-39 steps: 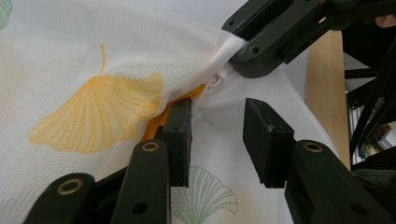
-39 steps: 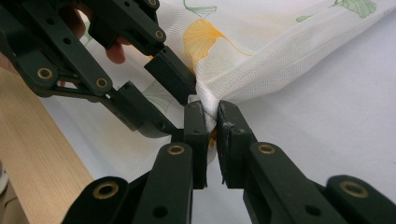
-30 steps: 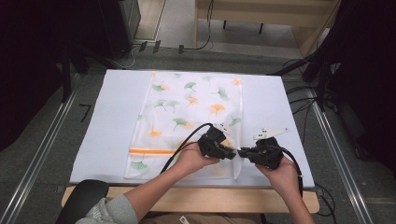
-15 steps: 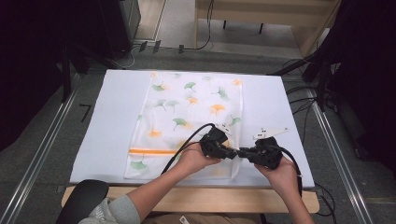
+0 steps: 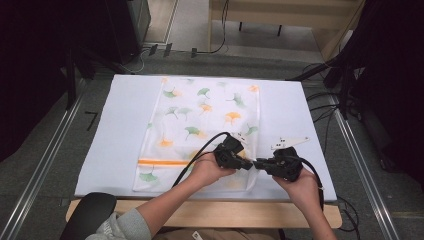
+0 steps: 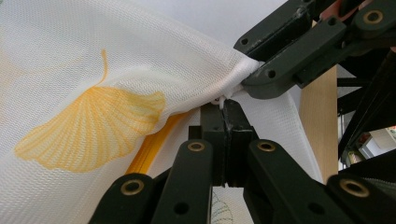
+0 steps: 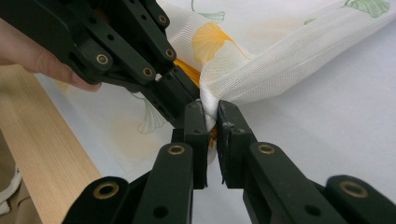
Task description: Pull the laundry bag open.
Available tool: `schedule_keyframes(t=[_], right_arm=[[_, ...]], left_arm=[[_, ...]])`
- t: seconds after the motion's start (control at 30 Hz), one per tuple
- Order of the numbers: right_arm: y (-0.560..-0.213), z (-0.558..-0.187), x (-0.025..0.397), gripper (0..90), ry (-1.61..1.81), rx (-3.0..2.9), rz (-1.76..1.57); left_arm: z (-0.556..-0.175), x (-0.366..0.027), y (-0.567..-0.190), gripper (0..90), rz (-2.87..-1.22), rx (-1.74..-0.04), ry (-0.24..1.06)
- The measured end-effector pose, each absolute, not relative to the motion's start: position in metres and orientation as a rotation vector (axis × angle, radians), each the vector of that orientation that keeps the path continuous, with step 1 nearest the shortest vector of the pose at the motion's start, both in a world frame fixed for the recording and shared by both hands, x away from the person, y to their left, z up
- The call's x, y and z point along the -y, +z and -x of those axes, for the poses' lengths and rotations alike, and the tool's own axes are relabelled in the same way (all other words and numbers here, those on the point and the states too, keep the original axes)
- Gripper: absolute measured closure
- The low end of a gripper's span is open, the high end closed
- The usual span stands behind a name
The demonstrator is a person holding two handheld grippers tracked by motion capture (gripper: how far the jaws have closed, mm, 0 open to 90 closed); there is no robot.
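Mesh cloth [image 5: 200,125] (ginkgo print): both grippers, left [image 6: 223,122] and right [image 7: 211,122], clenched on one edge, probably to lift it.

Mesh bag [image 5: 200,125] near right corner hidden under both grippers in high view; zipper pull between left gripper [image 6: 224,109] tips too small to tell

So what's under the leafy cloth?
Under the leafy cloth lies a white table cover, showing all around it. Both hand-held grippers, left and right, pinch its near right corner up. Whatever sits beneath the flat part is hidden.
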State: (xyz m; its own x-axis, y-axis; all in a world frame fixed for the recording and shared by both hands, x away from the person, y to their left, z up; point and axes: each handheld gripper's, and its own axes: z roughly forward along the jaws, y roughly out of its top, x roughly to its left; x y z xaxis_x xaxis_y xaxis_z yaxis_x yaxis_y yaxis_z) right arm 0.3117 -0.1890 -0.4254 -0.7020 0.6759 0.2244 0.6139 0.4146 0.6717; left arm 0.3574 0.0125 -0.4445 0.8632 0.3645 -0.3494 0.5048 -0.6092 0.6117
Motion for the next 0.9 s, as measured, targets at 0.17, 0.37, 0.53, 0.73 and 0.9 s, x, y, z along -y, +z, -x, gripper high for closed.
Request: schedule_keyframes(t=[0.17, 0.37, 0.53, 0.73, 0.9], right_arm=[[-0.425, -0.31, 0.19, 84.5, 1.174, -2.569, -1.171], [-0.424, -0.31, 0.19, 84.6, 1.166, -2.567, -1.164], [-0.424, -0.309, 0.189, 84.5, 1.169, -2.563, -1.167], [-0.423, -0.309, 0.19, 84.6, 1.165, -2.563, -1.16], [-0.423, -0.309, 0.192, 84.5, 1.173, -2.559, -1.168]], left_arm=[[-0.36, -0.016, -0.445, 90.0, -2.269, -0.645, -0.294], [-0.361, -0.018, -0.448, 90.0, -2.273, -0.651, -0.285], [-0.362, -0.02, -0.448, 90.0, -2.266, -0.656, -0.283], [-0.365, -0.025, -0.451, 90.0, -2.284, -0.673, -0.286], [-0.367, -0.036, -0.453, 90.0, -2.293, -0.706, -0.284]])
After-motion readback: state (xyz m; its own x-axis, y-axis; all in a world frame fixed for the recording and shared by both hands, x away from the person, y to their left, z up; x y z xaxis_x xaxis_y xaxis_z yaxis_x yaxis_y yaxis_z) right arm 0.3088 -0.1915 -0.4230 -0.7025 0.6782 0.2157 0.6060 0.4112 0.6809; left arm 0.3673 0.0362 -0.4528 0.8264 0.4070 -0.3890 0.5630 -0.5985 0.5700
